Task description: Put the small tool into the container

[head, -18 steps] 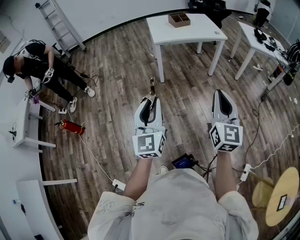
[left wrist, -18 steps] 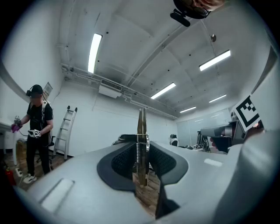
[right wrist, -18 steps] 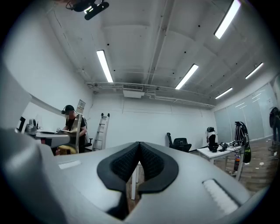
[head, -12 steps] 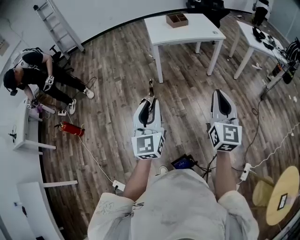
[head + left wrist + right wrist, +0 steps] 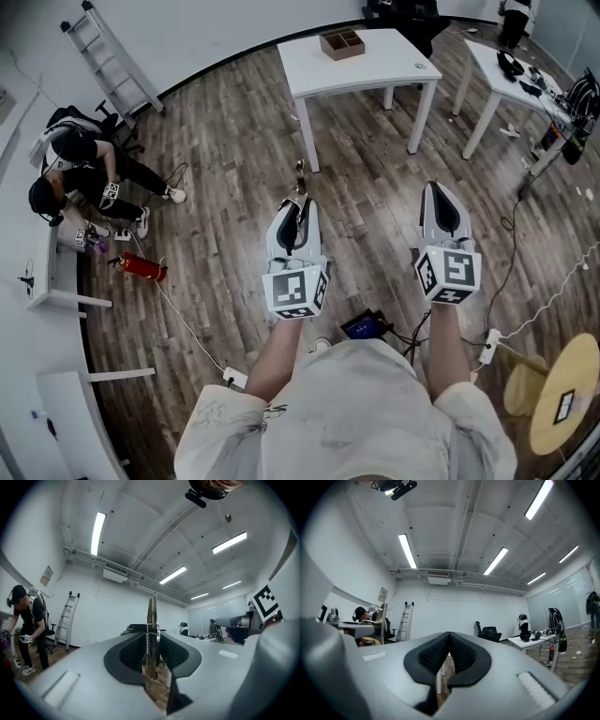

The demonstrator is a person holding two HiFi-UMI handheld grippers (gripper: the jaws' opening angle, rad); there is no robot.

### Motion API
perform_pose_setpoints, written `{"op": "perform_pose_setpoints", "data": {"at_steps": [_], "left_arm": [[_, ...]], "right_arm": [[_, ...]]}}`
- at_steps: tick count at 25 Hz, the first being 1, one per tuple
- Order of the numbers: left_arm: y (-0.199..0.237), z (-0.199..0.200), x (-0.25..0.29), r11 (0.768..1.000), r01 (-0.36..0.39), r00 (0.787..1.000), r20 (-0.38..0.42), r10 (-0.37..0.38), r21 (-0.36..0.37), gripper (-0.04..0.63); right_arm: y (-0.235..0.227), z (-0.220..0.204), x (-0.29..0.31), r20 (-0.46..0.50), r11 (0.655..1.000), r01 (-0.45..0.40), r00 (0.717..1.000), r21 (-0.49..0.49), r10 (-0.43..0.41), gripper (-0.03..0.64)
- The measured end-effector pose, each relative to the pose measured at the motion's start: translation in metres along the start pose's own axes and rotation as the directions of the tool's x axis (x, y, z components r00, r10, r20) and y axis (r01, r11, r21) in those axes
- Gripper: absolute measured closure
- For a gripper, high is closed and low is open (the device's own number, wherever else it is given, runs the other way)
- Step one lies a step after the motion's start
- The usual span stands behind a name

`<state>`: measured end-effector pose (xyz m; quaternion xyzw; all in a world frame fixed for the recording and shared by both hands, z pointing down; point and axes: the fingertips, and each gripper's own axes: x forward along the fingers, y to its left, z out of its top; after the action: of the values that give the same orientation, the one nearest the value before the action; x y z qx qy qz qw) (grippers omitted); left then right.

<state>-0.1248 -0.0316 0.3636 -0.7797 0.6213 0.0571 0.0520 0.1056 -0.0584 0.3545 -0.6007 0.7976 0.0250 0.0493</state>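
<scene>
I read no text, number or brand anywhere. Wall poster [image 5: 47, 576] too small and blurred to make out.

small tool [image 5: 301, 176]: silvery-gold metal
container [image 5: 341, 43]: brown
table [image 5: 384, 66]: white
floor [image 5: 234, 159]: grey-brown wood grain
left gripper [image 5: 300, 200]: grey and black, black-and-white square markers
fire extinguisher [image 5: 142, 267]: red

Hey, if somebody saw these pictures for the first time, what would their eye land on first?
Probably the small metal tool clamped in the left gripper and poking out past its tips, with the right gripper shut and empty beside it. Ahead stands a white table with a wooden box near its far edge. At far left a person bends over near a red fire extinguisher.
</scene>
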Motion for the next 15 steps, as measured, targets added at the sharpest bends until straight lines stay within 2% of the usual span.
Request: {"op": "perform_pose_setpoints", "data": {"at_steps": [15], "left_arm": [[-0.003, -0.011, 0.008, 0.999, -0.032, 0.999, -0.021, 0.032, 0.009, 0.489]], "right_arm": [[-0.021, -0.015, 0.008, -0.009, 0.999, -0.011, 1.0, 0.05, 0.012, 0.614]]}}
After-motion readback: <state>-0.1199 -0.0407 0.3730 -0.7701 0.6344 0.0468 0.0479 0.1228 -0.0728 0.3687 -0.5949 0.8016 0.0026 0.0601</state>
